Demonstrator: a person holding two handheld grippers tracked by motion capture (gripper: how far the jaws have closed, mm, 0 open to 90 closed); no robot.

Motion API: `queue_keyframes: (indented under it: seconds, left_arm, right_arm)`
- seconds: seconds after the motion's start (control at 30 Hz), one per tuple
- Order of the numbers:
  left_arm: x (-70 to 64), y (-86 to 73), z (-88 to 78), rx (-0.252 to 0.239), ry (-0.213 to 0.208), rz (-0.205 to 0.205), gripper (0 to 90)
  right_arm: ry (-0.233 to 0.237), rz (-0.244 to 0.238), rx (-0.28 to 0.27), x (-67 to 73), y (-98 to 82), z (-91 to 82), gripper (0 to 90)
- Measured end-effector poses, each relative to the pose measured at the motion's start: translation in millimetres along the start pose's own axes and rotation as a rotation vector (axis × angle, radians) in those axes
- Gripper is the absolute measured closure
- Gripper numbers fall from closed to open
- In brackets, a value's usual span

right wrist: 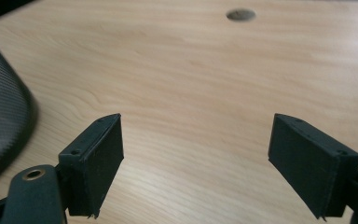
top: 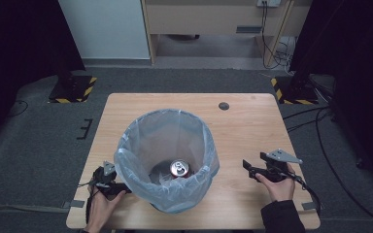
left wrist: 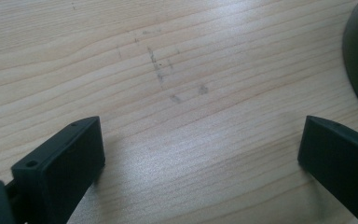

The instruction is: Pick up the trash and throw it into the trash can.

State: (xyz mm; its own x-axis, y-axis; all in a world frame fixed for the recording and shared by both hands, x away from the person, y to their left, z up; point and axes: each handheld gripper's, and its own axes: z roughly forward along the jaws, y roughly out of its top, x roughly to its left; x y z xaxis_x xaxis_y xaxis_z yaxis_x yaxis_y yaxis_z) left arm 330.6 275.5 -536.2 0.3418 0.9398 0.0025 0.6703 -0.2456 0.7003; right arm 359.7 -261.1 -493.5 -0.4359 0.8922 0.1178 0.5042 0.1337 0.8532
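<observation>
high view showed your right gripper (top: 247,168) empty, jaws apart, left gripper (top: 121,186) likewise; the soda can (top: 179,169), probably upright, sat in the lined bin (top: 126,145), so you kept both clear.

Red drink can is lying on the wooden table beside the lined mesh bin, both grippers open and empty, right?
Not quite: the high view shows the red drink can inside the plastic-lined black mesh bin, not on the wooden table. Left gripper and right gripper are open and empty.
</observation>
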Motion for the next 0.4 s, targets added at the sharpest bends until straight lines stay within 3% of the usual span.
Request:
queue_keyframes:
  seconds: [0.2,0.4]
  left_arm:
    - [-0.1,-0.1,-0.1,0.0,0.0,-0.001,0.0]
    - [0.0,-0.1,-0.1,0.0,0.0,-0.001,0.0]
  right_arm:
    - [-0.073,-0.012,0.105,-14.3,-22.0,13.7,17.4]
    - [-0.109,-0.013,0.133,-21.0,-30.4,18.1,15.8]
